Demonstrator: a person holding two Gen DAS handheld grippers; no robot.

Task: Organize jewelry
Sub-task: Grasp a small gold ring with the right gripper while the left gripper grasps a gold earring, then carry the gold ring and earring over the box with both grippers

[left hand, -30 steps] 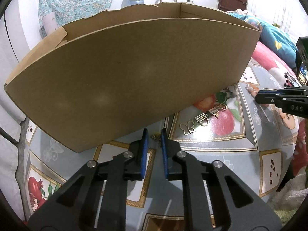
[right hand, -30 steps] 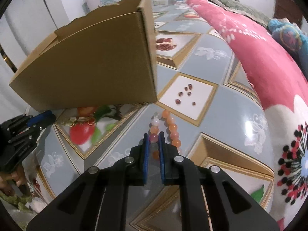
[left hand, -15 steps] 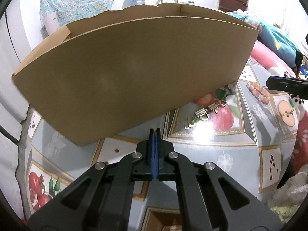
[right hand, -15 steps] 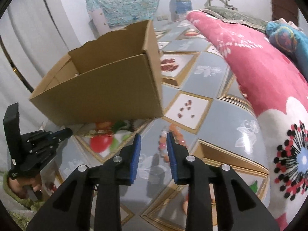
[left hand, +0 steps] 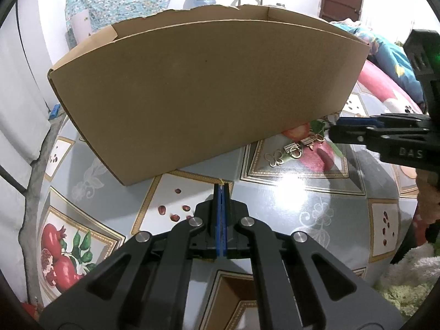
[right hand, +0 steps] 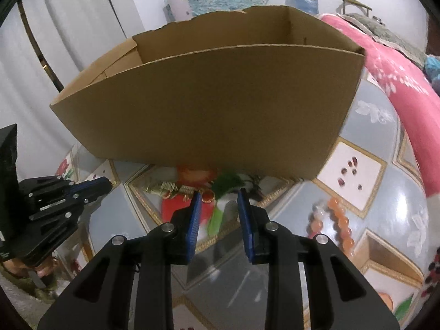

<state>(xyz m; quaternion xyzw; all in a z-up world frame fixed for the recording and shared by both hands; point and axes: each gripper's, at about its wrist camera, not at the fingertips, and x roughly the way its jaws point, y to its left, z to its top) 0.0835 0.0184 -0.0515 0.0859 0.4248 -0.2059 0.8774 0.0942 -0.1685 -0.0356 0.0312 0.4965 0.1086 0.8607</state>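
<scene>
An open brown cardboard box point(left hand: 209, 88) stands on the patterned table; it also shows in the right wrist view point(right hand: 209, 104). My left gripper point(left hand: 220, 192) is shut in front of the box, with a tiny gold piece point(left hand: 220, 183) pinched at its tips. Gold charms point(left hand: 288, 151) lie on the table at the box's right foot, and in the right wrist view point(right hand: 170, 188) they lie just ahead-left of my open, empty right gripper point(right hand: 218, 206). An orange bead bracelet point(right hand: 334, 220) lies to the right gripper's right.
A pink flowered blanket point(right hand: 398, 77) rises along the right side of the table. The table cloth point(left hand: 302, 192) is glossy with fruit pictures. The right gripper point(left hand: 385, 137) reaches in from the right in the left wrist view; the left gripper point(right hand: 55, 200) sits at the left in the right wrist view.
My left gripper closed on a small gold piece and lifted back. My right gripper let go of the bead bracelet, opened, and swung left toward the gold charms.
</scene>
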